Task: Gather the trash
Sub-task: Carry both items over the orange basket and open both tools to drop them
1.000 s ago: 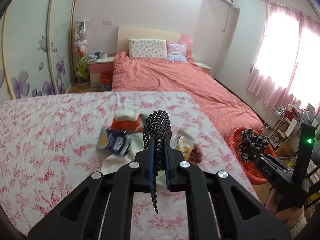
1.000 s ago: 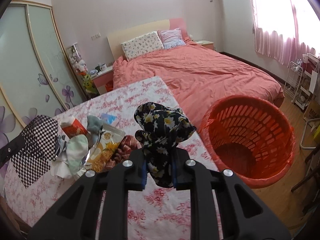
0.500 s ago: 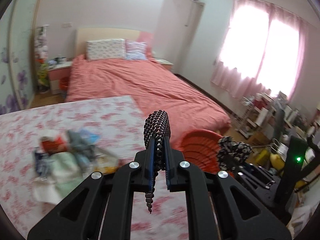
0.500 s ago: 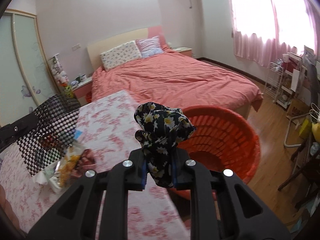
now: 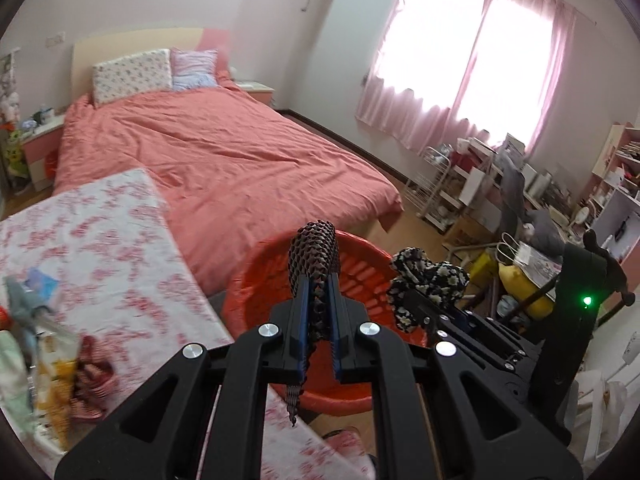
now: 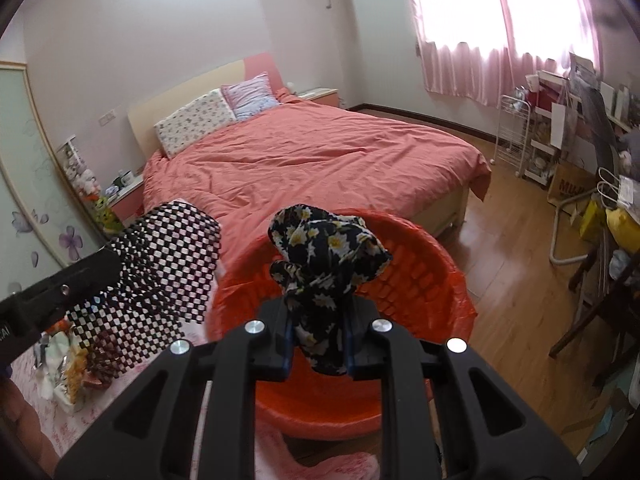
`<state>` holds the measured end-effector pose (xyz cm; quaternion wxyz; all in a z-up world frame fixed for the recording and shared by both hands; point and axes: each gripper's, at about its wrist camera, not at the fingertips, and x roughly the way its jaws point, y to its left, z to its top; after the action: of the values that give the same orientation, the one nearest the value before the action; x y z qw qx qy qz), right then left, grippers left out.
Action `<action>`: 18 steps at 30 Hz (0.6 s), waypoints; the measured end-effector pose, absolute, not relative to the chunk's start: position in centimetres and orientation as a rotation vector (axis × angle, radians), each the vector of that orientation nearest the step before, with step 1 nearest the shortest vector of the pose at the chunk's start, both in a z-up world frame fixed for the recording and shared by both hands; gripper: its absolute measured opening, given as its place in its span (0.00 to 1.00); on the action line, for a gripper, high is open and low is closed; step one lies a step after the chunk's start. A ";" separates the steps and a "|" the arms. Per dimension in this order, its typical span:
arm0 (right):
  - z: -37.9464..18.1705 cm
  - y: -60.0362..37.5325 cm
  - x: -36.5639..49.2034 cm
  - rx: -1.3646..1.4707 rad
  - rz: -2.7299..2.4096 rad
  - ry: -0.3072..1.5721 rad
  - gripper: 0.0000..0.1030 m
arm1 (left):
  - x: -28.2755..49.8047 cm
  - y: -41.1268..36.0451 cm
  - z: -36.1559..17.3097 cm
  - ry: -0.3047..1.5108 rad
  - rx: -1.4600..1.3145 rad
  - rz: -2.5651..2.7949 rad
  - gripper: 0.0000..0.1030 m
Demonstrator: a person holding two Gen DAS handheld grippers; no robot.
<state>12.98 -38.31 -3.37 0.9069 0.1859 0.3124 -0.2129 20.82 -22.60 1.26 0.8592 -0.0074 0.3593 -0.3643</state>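
**Two pieces over the basket, more waiting**

Your left claw (image 5: 316, 308) is clamped on the checkered mesh (image 6: 160, 280); your right claw (image 6: 318, 328) is clamped on the floral cloth (image 6: 320, 256). Both hang above the red basket (image 6: 420, 280), not yet dropped. A pile of wrappers (image 5: 52, 364) remains on the desk (image 5: 100, 240), far left.

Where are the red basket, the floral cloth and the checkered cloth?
red basket (image 6: 424, 276): right wrist view, far inner wall.
floral cloth (image 6: 324, 256): right wrist view, bunched middle above the jaws.
checkered cloth (image 6: 168, 264): right wrist view, middle of the hanging sheet.
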 end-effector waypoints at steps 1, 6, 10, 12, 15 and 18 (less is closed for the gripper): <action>-3.7 -38.8 13.0 0.390 -0.446 0.648 0.19 | 20.8 -23.0 1.3 0.757 -0.014 -0.771 0.09; -5.1 -40.7 13.4 0.418 -0.460 0.660 0.22 | 21.3 -24.9 0.0 0.799 0.001 -0.778 0.09; -6.0 -41.3 13.8 0.424 -0.466 0.669 0.33 | 22.2 -25.2 -1.2 0.857 0.006 -0.741 0.15; -6.2 -41.7 14.0 0.428 -0.469 0.673 0.40 | 22.5 -25.1 -1.6 0.878 0.009 -0.720 0.28; -6.7 -42.0 13.9 0.432 -0.479 0.676 0.47 | 22.6 -24.8 -2.1 0.898 0.009 -0.701 0.35; -6.6 -41.6 13.7 0.423 -0.488 0.672 0.51 | 22.6 -24.3 -2.2 0.908 0.015 -0.683 0.35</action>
<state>13.69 -41.64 -6.63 0.8933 0.2042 0.3239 -0.2353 22.56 -24.31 -2.20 0.8429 0.0073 0.4300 -0.3233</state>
